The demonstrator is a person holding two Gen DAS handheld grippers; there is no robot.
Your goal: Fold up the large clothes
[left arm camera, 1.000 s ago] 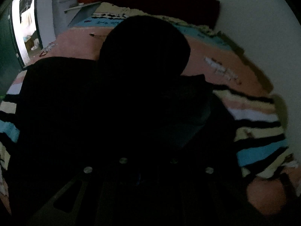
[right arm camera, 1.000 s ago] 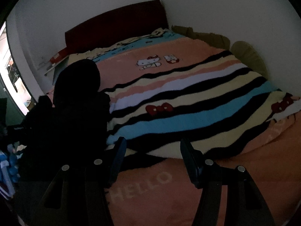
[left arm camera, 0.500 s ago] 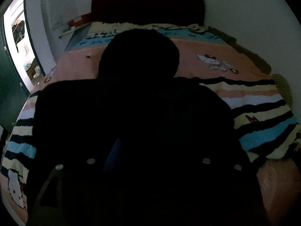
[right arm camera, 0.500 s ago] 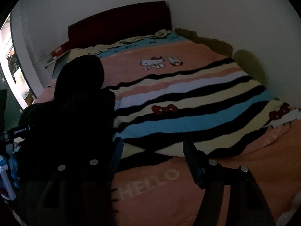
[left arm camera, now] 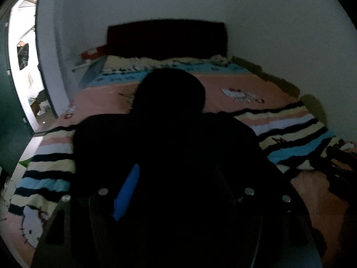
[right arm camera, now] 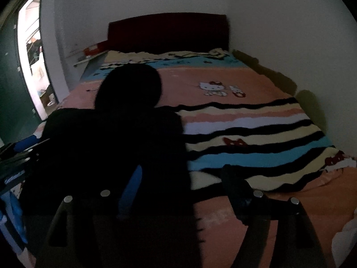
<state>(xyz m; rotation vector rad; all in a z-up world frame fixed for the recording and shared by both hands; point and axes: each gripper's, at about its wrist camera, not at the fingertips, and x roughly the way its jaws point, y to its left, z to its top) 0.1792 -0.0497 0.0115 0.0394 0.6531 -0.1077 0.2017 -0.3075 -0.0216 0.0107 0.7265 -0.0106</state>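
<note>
black garment [right arm camera: 116,138]: matt cloth. striped blanket [right arm camera: 256,134]: fuzzy fleece, matt. wall [right arm camera: 267,11]: smooth painted. gripper screws [right arm camera: 258,193]: shiny metal.

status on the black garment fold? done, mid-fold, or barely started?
Looks partly done: the black hooded garment lies flat on the striped blanket, hood toward the dark red headboard, sides looking tucked in. In hand: nothing; left tool and right tool jaws are opening, nothing visibly gripped. Left: probably folding bottom to top.
</note>
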